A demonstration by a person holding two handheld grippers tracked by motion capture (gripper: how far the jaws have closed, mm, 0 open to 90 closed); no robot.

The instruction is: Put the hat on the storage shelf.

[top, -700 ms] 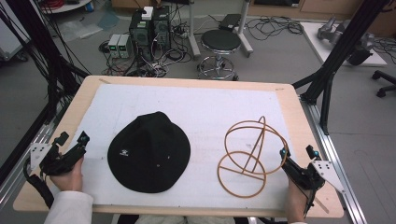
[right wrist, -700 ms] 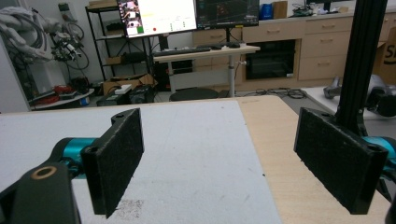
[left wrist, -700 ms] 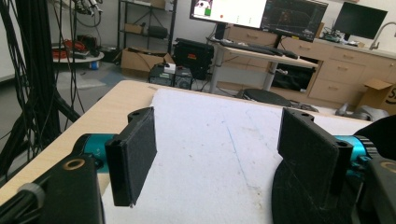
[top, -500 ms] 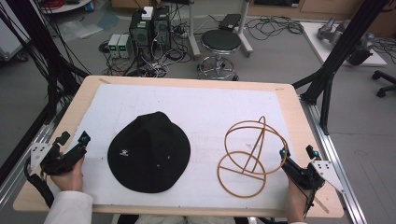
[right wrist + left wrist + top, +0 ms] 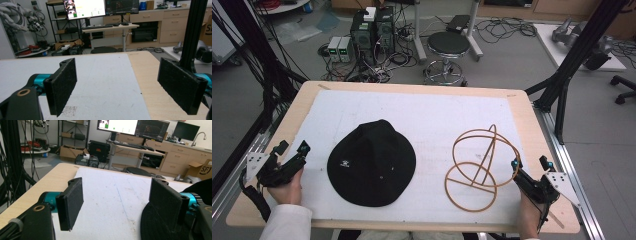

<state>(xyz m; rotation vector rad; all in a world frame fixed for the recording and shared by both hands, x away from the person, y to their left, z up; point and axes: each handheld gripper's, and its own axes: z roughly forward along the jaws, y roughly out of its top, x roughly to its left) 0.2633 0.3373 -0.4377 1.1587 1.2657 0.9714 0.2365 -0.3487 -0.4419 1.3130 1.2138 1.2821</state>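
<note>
Black fabric hat [image 5: 372, 162] is laid flat on the white mat [image 5: 422, 117], left of centre on the desk [image 5: 532, 120]. A tan wire stand [image 5: 479, 167] is set just to its right. No grasp is begun; approach is judged pending, the hat's brim to be reached first. Left gripper [image 5: 292, 146] is held beside the hat, jaws apart and empty. Right gripper [image 5: 530, 162] is held near the stand, jaws likewise apart.

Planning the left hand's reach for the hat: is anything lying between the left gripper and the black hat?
Nothing visible does. The left gripper, jaws open and empty, sits at the table's left edge, and bare white mat lies between it and the black hat. The wire stand is on the hat's far side.
</note>
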